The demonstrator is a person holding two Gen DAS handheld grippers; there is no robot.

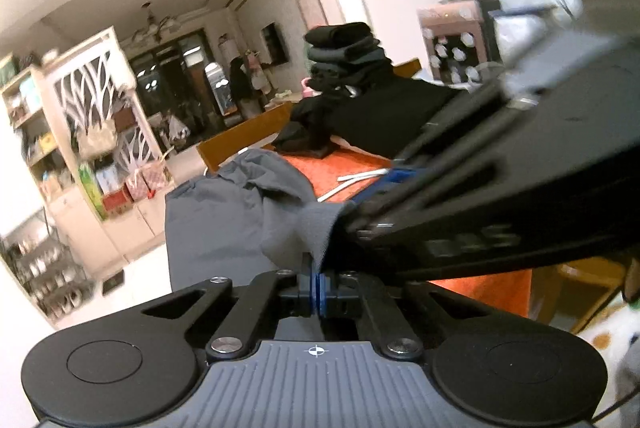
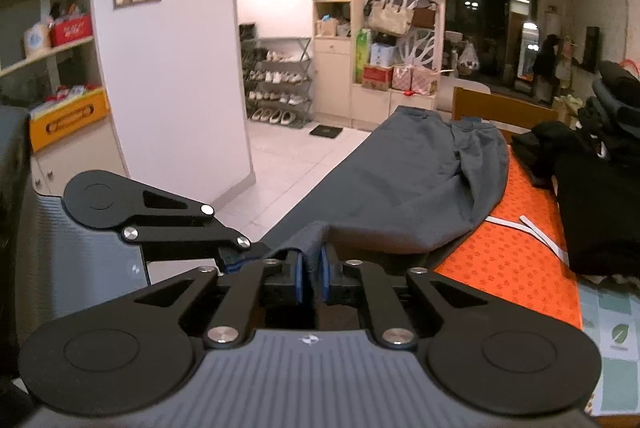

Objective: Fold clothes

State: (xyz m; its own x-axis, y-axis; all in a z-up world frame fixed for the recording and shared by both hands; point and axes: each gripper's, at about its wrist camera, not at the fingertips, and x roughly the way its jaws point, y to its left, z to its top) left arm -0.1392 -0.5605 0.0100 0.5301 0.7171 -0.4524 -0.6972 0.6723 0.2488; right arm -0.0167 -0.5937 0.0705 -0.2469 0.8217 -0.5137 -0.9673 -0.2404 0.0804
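The left gripper (image 1: 316,282) has its blue pads pressed together on a ribbed grey edge of the grey trousers (image 1: 224,228), pinching the fabric where it bunches up just ahead of the fingertips. The right gripper (image 2: 312,278) stands close beside it, crossing the left wrist view as a large black shape; its jaws are only slightly parted, with a raised fold of the same trousers (image 2: 400,188) between the pads, and whether they press on it cannot be told. From that pinched hem the trousers run away along the near left edge of the table, draping over its side, their far end bunched near the wooden chair back (image 2: 504,110). The table carries an orange patterned cloth (image 2: 508,260), bare beside the trousers. On it lie white strips (image 2: 536,230), just next to a heap of black clothes (image 2: 600,204) toward the far right edge. Behind that heap rises a stack of folded dark garments (image 1: 346,52)
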